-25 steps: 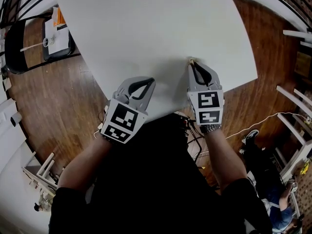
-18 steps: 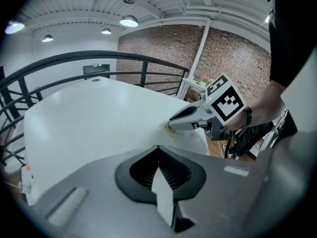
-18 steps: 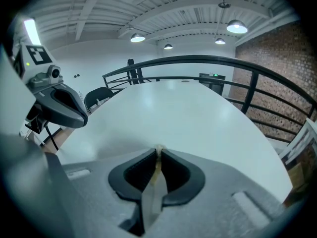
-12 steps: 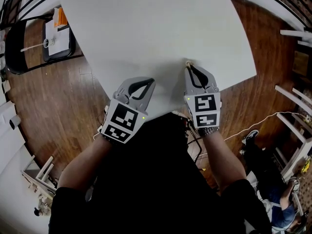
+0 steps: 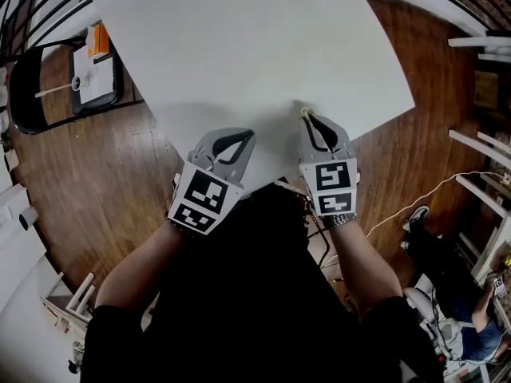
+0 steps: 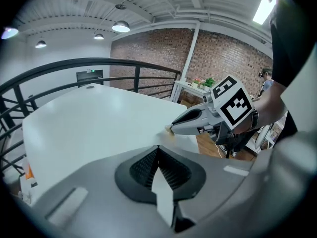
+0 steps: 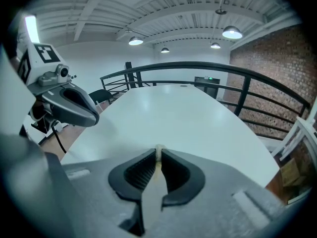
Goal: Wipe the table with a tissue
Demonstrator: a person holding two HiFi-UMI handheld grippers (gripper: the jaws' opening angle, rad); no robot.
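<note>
The right gripper [image 5: 306,116] is clamped narrowly on a small wad of tissue [image 7: 159,148], which sits at its tips on the white counter [image 5: 239,38], at about 6 o'clock of the top near the edge. The left gripper [image 5: 247,133], between 8 and 9 o'clock from it, has its jaws closed together on nothing.
</note>
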